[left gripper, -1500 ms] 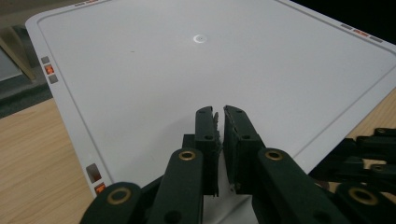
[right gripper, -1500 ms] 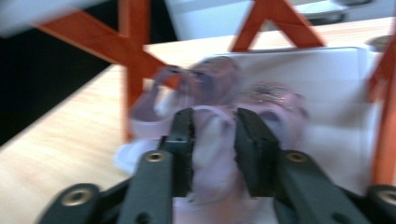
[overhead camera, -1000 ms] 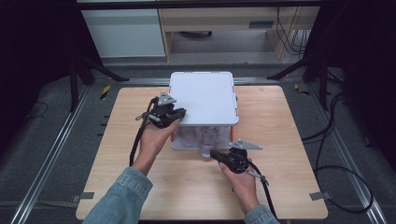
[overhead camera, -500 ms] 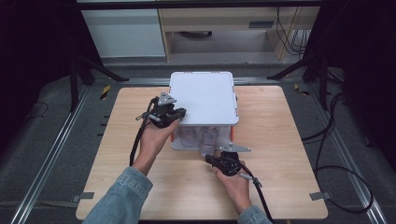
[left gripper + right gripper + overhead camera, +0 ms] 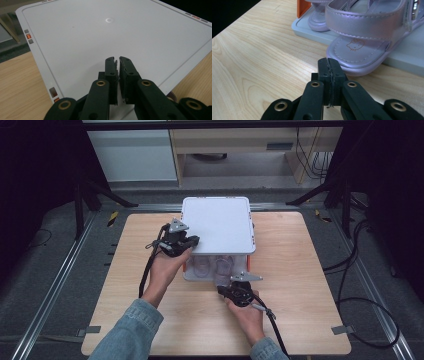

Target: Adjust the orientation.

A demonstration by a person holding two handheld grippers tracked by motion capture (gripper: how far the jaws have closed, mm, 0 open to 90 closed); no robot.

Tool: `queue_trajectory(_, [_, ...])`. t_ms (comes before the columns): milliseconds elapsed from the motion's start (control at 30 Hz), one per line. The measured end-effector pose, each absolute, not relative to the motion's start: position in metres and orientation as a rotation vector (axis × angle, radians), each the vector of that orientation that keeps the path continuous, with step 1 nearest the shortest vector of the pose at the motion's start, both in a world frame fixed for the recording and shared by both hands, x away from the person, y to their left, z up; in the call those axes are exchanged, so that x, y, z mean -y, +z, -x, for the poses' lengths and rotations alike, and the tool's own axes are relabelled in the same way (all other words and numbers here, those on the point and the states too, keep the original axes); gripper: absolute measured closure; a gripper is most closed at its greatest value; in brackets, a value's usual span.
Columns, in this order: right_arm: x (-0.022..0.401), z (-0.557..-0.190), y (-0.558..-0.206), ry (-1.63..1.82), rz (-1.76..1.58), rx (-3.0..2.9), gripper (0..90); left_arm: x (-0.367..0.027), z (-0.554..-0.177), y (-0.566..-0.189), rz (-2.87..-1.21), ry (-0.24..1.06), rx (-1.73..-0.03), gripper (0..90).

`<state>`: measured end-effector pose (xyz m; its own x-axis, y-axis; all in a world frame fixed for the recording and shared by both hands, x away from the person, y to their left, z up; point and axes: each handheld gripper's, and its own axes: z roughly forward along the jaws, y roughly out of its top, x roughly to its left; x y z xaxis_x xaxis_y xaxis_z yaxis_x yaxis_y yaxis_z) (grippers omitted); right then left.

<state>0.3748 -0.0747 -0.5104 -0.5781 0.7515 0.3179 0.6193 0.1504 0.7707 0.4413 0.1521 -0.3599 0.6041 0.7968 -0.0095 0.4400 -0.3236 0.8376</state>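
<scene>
So there's a clear shoe box (image 5: 218, 237) sitting mid-counter (image 5: 125, 285) with a white lid (image 5: 100, 42) on top and its front open. A pair of lilac kids' sandals (image 5: 367, 32) sits inside on the tray, the nearer one's toe poking out over the tray edge onto the wood.

The left gripper (image 5: 117, 63) rests over the lid's near corner, jaws almost pressed together with just a sliver of gap, pinching nothing. Looks like it's there to steady the box.

The right gripper (image 5: 329, 65) is low on the counter just in front of that toe, jaws squeezed tight, empty.

My guess is the sandal comes out next. If so, spread the jaws first, then bite the strap or sole edge rather than shoving the toe, and keep weight on the lid so the box doesn't slide.
</scene>
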Motion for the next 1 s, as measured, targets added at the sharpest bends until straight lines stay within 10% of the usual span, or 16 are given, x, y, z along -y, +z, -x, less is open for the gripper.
queue_trajectory(333, [0.075, -0.387, -0.509, 1.379, -1.361, -2.252, 86.0, -0.152, -0.442, -0.36, -1.956, 0.516, -0.982, 84.3])
queue_trajectory(700, [0.08, -0.377, -0.501, 1.273, -1.327, -2.131, 49.8, -0.151, -0.442, -0.36, -1.964, 0.519, -0.984, 84.4])
queue_trajectory(1000, [0.073, -0.385, -0.504, 1.201, -1.331, -2.085, 36.8, -0.151, -0.443, -0.36, -1.961, 0.516, -0.982, 84.4])
